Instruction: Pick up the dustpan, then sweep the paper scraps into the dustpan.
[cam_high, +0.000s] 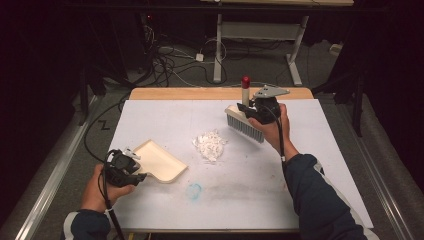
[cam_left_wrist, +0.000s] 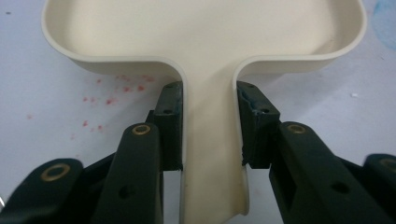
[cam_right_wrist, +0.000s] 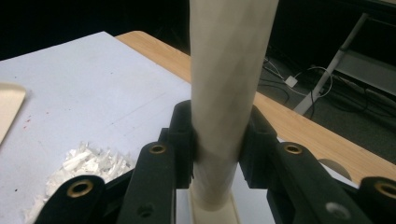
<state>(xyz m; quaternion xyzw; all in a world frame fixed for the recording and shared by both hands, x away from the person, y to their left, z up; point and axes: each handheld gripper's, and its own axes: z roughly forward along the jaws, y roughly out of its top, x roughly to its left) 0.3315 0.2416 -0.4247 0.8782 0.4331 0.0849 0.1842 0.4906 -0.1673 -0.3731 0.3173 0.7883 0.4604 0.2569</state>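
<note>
A cream dustpan (cam_high: 159, 161) lies on the white table cover at the left, its open mouth toward the middle. My left gripper (cam_high: 134, 165) is shut on its handle (cam_left_wrist: 210, 154), with both pads pressed against the handle's sides. A heap of white paper shreds (cam_high: 210, 144) sits in the middle of the table, and its edge shows at the lower left of the right gripper view as shreds (cam_right_wrist: 88, 165). Behind it, a brush (cam_high: 244, 125) with grey bristles and a red-tipped handle stands upright. My right gripper (cam_high: 250, 107) is shut on that cream handle (cam_right_wrist: 226, 93).
A blue smear (cam_high: 194, 191) marks the cover near the front, and red specks (cam_left_wrist: 112, 93) dot it beside the dustpan. The wooden table edge (cam_high: 200, 93) runs along the back. Beyond it are cables on the floor and a desk frame (cam_high: 260, 35).
</note>
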